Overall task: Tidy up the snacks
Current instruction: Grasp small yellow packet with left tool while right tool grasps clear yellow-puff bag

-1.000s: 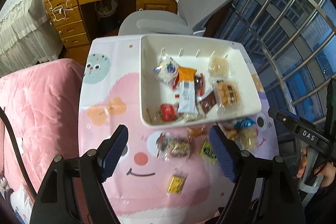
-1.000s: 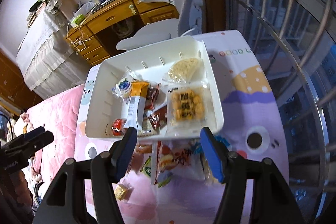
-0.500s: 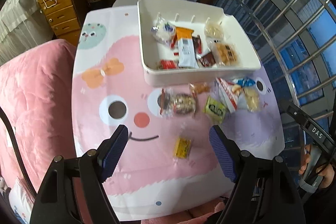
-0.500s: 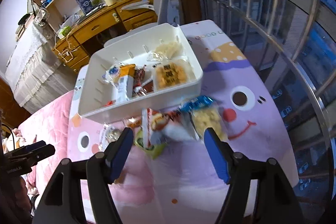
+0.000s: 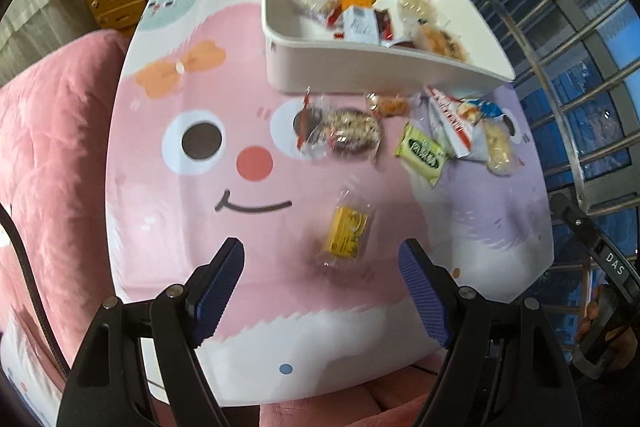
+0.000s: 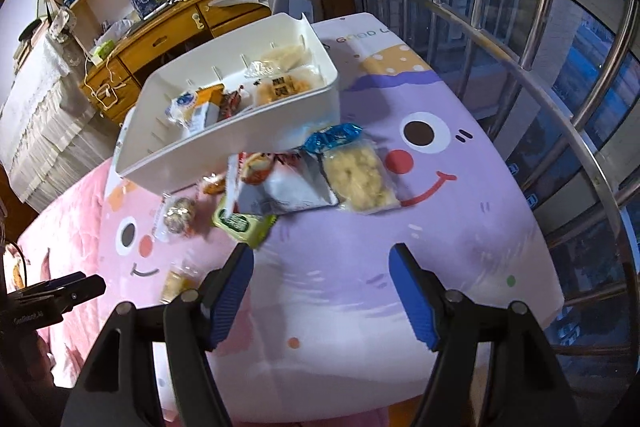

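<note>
A: Both hands have pulled back from the white bin (image 5: 360, 67) and dropped lower since a second ago. Before, the left gripper (image 5: 322, 263) framed the bin's near wall; now the small yellow packet (image 5: 348, 231) sits just beyond its tips.

B: And the right one?

A: The right gripper (image 6: 322, 267) looked straight into the bin earlier. Now it hangs over bare purple print on the surface (image 6: 440, 227), with the green packet (image 6: 240, 223) just past its left finger. Its jaws have also widened since then.

B: Holding anything?

A: No. Both sets of jaws stand released, nothing between the pads.

B: Where are the snacks?

A: Some already lie inside the bin. Six wait loose on the surface in front of it: a clear-wrapped round biscuit (image 5: 344, 135), a small orange snack (image 5: 390, 105) touching the bin's wall, the green packet, a red-and-white bag (image 6: 280, 183), a blue-topped pack of puffed pieces (image 6: 360, 171) beside that bag, and the yellow packet, well apart from the rest and nearest the person.

B: So what does the retreat mean?

A: I'd judge the last drop is finished and a fresh pick is starting. The left hand seems lined up for the yellow packet. It's flat and crinkly, so the grip may slide off.
</note>
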Motion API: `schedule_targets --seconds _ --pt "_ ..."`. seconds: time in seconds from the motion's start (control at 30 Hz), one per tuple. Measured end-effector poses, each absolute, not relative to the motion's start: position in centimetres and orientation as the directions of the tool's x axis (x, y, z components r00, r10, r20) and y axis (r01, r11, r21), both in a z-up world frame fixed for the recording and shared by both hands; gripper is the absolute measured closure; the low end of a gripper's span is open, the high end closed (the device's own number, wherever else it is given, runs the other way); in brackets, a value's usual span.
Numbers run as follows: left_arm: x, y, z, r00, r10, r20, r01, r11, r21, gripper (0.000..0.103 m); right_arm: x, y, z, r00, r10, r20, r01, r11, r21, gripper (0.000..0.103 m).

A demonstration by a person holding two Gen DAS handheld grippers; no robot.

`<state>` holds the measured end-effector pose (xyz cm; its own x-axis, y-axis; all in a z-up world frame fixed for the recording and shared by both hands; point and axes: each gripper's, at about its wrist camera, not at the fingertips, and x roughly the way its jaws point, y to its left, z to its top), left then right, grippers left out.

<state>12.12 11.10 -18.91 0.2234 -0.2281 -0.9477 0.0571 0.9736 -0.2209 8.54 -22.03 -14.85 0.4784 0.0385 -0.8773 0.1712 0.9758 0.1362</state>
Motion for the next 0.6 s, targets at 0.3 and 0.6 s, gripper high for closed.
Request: schedule_targets --seconds 0.3,0.6 --pt "11.8 10.0 -22.8 0.142 -0.203 -0.969 -0.123 0.967 -0.221 0.025 10.3 -24.5 -17.4 0.414 0.046 -0.909 0.128 0.986 0.108 0.032" --pt "11.5 9.0 -25.7 0.119 -0.180 -0.976 -0.375 0.902 -0.212 0.025 13.9 -26.4 -19.6 0.340 0.120 -0.933 -0.023 0.993 0.119 0.032"
